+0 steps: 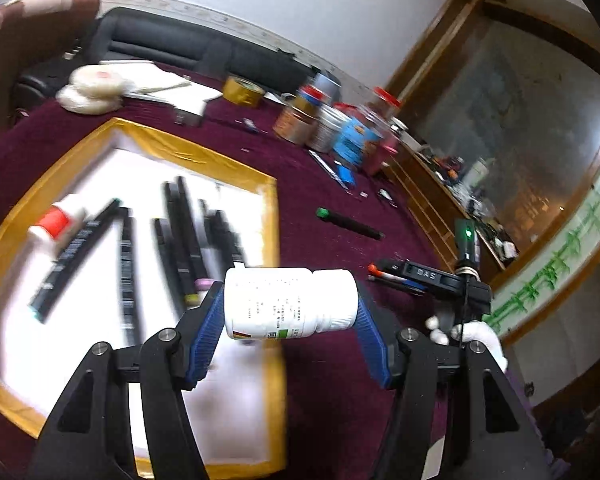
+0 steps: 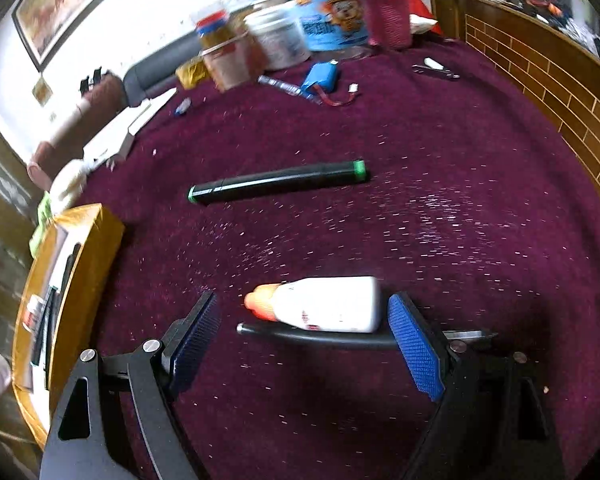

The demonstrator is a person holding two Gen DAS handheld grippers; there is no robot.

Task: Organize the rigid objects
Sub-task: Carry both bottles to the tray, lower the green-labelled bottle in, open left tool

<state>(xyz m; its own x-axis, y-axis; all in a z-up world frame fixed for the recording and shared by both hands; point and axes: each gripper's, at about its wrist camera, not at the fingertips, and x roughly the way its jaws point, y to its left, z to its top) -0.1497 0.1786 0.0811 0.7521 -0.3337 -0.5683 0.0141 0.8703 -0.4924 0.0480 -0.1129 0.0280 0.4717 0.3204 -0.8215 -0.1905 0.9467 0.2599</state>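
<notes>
Two grippers point(image 1: 290, 308) point(image 2: 304, 320), one bottle point(image 1: 290, 302) clamped

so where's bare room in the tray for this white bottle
The white bottle sits crosswise in the left tool. The tray is bare at its near end below the markers; its middle is crowded with markers and a red-capped bottle.

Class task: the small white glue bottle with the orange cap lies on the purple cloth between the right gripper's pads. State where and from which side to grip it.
Grip the glue bottle across its broad white body, not the tapered orange cap. It lies on its side, so come down from above with the open right gripper. A black pen lies against it; avoid pinching that too.
</notes>
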